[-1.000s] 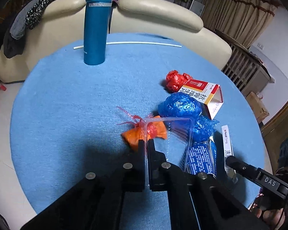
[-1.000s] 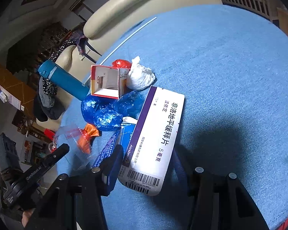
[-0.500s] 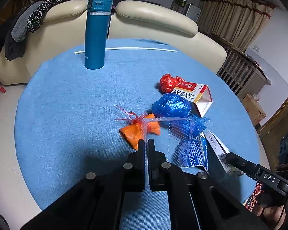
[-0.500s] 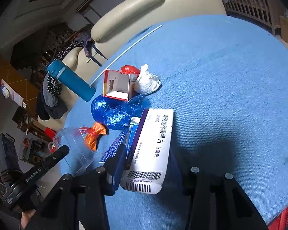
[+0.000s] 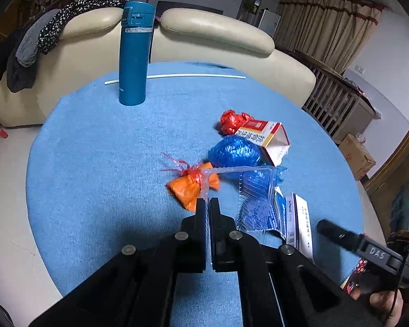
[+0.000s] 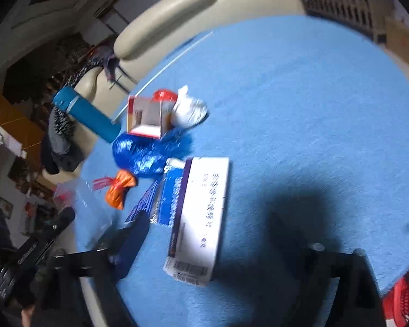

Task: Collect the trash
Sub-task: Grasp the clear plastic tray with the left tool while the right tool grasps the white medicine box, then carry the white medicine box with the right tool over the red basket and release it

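My left claw (image 5: 207, 204) is pressed shut on the rim of a clear plastic tray (image 5: 248, 188), held up off the blue table (image 5: 95, 163). My right claw (image 6: 212, 234) has changed: a second ago its fingers were clamped against the white medicine box (image 6: 199, 218); now they stand wide apart and the box lies flat between them, untouched. I judge it released, so this piece is not yet collected. Just left of the box lies a blue foil sachet (image 6: 166, 201), and further left an orange wrapper (image 5: 191, 188), seen partly through the tray. Beyond the box sit a crumpled blue bag (image 5: 234, 152), an open red-and-white carton (image 5: 270, 139), a red wad (image 5: 231, 121) and a white wad (image 6: 189, 110). Far beyond stand a blue flask (image 5: 135, 54), a white rod (image 5: 193, 75) and a cream sofa (image 5: 218, 30). The right view is motion-blurred, and the box's print is unreadable. A red mesh basket (image 6: 403, 305), right of the box, is cut off by the frame; whether it is the trash bin I cannot tell.
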`<control>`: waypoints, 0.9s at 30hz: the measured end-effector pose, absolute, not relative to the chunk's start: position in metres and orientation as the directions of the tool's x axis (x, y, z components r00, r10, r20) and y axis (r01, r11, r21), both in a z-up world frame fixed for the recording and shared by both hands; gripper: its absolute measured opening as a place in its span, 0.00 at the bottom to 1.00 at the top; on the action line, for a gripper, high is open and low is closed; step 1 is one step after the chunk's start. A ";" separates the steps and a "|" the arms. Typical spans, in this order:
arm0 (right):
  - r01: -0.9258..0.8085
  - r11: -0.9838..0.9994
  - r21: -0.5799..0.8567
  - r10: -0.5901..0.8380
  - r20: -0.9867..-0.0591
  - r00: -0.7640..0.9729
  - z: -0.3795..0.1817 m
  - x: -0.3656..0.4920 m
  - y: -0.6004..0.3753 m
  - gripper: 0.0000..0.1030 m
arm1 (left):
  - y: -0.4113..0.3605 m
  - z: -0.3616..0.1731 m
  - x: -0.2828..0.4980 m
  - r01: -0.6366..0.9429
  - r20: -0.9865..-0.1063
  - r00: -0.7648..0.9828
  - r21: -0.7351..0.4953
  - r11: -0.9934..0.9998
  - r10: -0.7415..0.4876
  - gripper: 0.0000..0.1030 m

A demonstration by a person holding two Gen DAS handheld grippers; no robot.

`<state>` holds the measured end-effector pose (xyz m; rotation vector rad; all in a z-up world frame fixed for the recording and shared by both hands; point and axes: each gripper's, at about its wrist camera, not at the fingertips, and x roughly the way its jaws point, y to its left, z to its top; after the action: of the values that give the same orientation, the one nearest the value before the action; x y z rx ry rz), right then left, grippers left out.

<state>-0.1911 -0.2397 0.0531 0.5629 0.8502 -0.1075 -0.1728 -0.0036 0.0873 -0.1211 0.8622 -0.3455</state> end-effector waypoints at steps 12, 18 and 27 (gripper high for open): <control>0.205 0.944 0.258 0.091 -0.803 0.589 0.040 -0.174 -0.194 0.50 | -0.005 0.071 -0.176 0.248 -0.747 0.567 -0.247 0.937 -0.348 0.03; 0.249 0.912 0.327 0.094 -0.757 0.647 0.045 -0.188 -0.218 0.50 | -0.012 0.073 -0.179 0.263 -0.743 0.565 -0.250 0.932 -0.358 0.03; 0.297 0.871 0.392 0.066 -0.693 0.718 0.072 -0.216 -0.250 0.50 | -0.045 0.092 -0.194 0.340 -0.720 0.564 -0.243 0.908 -0.404 0.03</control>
<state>-0.2157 -0.2502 0.0720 0.5098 0.7668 -0.1342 -0.1940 -0.0454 0.0923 -0.0798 0.8676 -0.4385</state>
